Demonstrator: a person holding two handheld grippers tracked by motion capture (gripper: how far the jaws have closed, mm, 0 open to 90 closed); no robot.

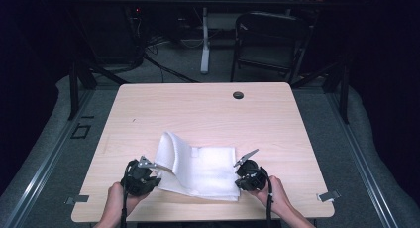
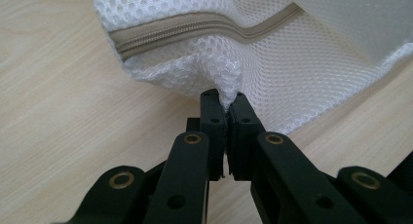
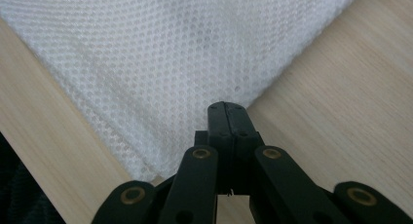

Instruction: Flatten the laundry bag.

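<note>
White honeycomb mesh bag [image 2: 272,63], beige zipper [image 2: 195,29]

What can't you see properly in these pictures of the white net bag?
- Inside the mesh bag: hidden by its own folded layers in the high view.
- The zipper: its pull is out of sight in the left gripper view.
- Right gripper: jaws shut; whether mesh is pinched is hidden by the jaws.
- Left gripper pinches mesh.

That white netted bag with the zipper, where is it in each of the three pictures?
High view: the mesh bag lies low on the table, between both grippers.
Left gripper view: top and centre, an edge pinched in the jaws.
Right gripper view: upper left, its corner at the jaws.
Shared landmark: the pale wood tabletop.
</note>
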